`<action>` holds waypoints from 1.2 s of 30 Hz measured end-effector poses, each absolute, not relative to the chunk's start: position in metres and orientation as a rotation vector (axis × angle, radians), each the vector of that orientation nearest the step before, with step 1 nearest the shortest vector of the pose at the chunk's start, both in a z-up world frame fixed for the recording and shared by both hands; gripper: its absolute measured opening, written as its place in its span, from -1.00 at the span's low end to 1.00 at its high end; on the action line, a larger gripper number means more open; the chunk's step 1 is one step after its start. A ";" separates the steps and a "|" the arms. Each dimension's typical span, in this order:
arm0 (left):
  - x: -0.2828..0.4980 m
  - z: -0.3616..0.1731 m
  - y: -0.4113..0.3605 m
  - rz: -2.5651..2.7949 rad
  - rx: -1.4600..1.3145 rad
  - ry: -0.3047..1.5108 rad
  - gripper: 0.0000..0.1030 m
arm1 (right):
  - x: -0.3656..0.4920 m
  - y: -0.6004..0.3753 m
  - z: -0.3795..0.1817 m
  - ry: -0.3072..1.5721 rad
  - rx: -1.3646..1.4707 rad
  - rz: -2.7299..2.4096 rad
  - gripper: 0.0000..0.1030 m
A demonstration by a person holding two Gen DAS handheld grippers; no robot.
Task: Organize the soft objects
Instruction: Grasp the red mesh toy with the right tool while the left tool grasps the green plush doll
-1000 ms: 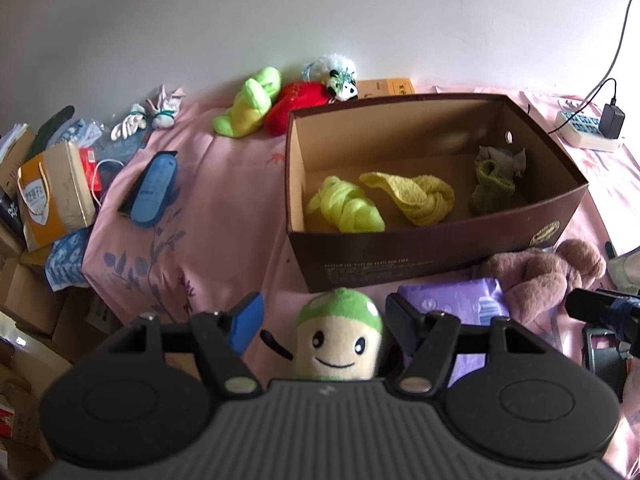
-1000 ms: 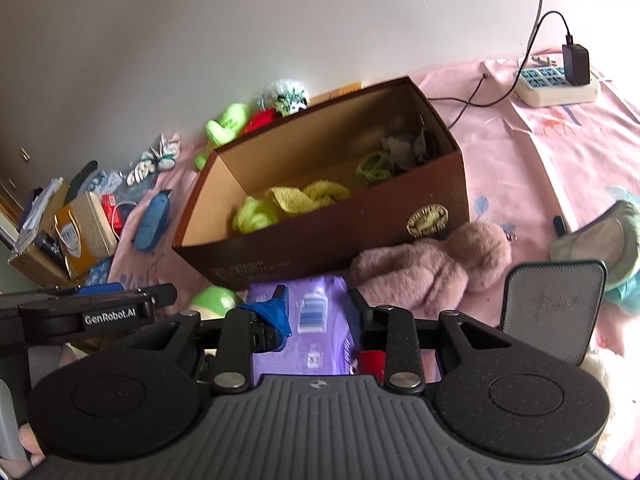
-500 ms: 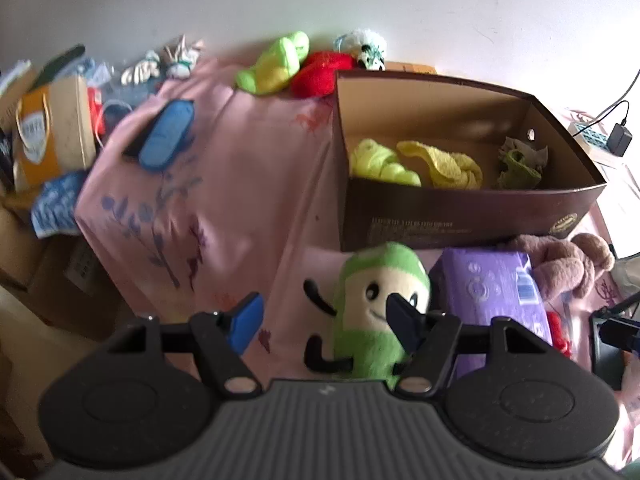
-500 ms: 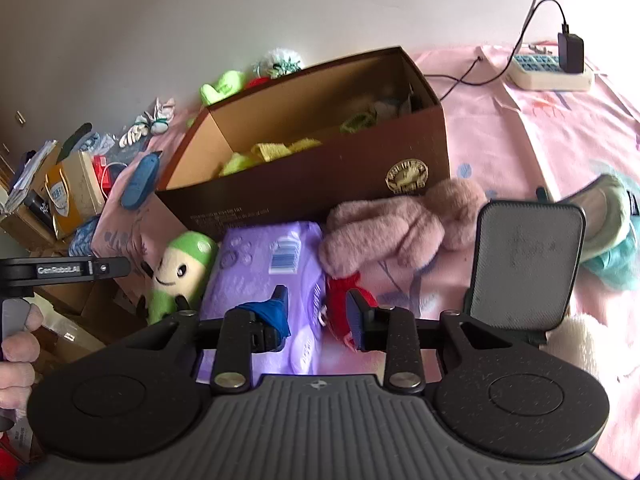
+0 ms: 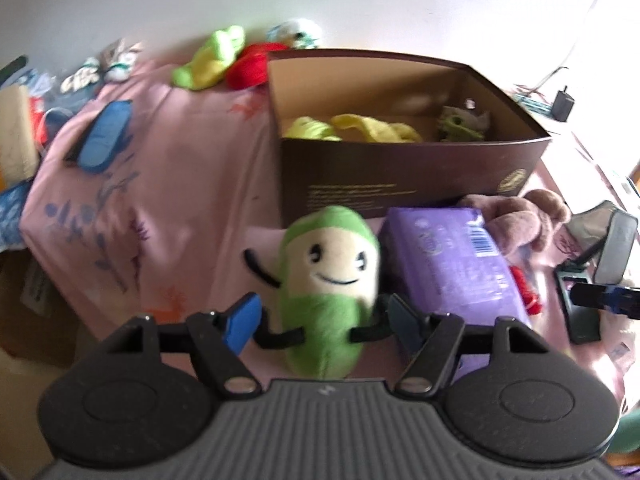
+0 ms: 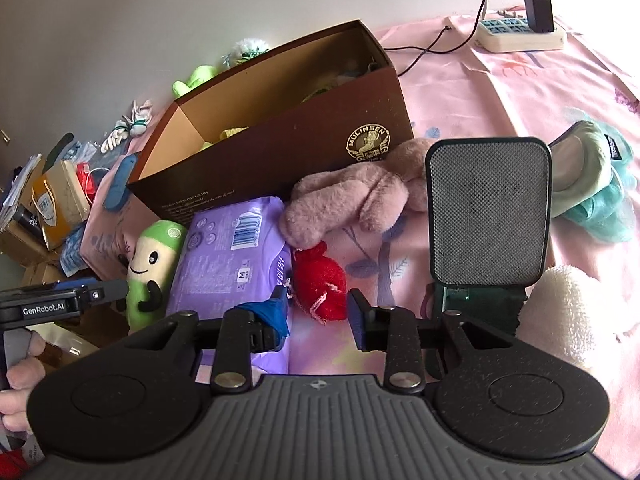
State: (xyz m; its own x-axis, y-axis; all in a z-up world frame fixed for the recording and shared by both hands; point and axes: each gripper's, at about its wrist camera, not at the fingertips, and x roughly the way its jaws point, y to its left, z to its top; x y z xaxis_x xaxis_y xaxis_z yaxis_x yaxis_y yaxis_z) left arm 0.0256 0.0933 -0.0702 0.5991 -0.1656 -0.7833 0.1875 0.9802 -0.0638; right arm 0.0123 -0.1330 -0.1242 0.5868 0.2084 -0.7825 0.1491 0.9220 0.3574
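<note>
Green and cream, the smiling plush toy (image 5: 328,292) lies on the pink sheet (image 5: 192,184) right between the fingers of the left gripper (image 5: 322,318), its thin black arms reaching toward each pad; the jaws stand wide and neither pad presses into the toy, so nothing is clamped. Just to its right, touching its side, sits a purple packet (image 5: 452,264), and behind both stands the brown cardboard box (image 5: 400,184), open on top, with yellow-green cloths (image 5: 352,130) and a small grey-green figure (image 5: 464,124) inside. Over on the other side, the right gripper (image 6: 318,316) hovers low above the sheet with its jaws apart and empty, its left finger over the near end of the purple packet, and a red knitted pouch (image 6: 320,280) lying just ahead in the gap. A pink furry toy (image 6: 352,204) leans against the front of the box, touching the packet's far corner. A grey mesh panel on a dark stand (image 6: 488,212) rises at the right, with a white fluffy thing (image 6: 568,320) beside it and a teal slipper (image 6: 592,184) farther out. Beyond the box, a lime plush (image 5: 212,60) and a red one (image 5: 252,66) rest by the wall.
</note>
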 end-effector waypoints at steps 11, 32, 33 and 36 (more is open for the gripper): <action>0.062 -0.098 0.089 -0.236 0.040 0.971 0.39 | 0.020 -0.124 -0.138 0.959 0.288 0.064 -0.70; 0.083 -0.129 0.104 -0.319 -0.045 1.035 0.53 | 0.058 -0.110 -0.167 1.009 0.208 0.120 -0.68; 0.083 -0.129 0.103 -0.321 -0.042 1.036 0.53 | 0.059 -0.110 -0.170 1.012 0.218 0.120 -0.68; 0.084 -0.131 0.101 -0.331 -0.044 1.044 0.46 | 0.060 -0.108 -0.175 1.017 0.233 0.110 -0.67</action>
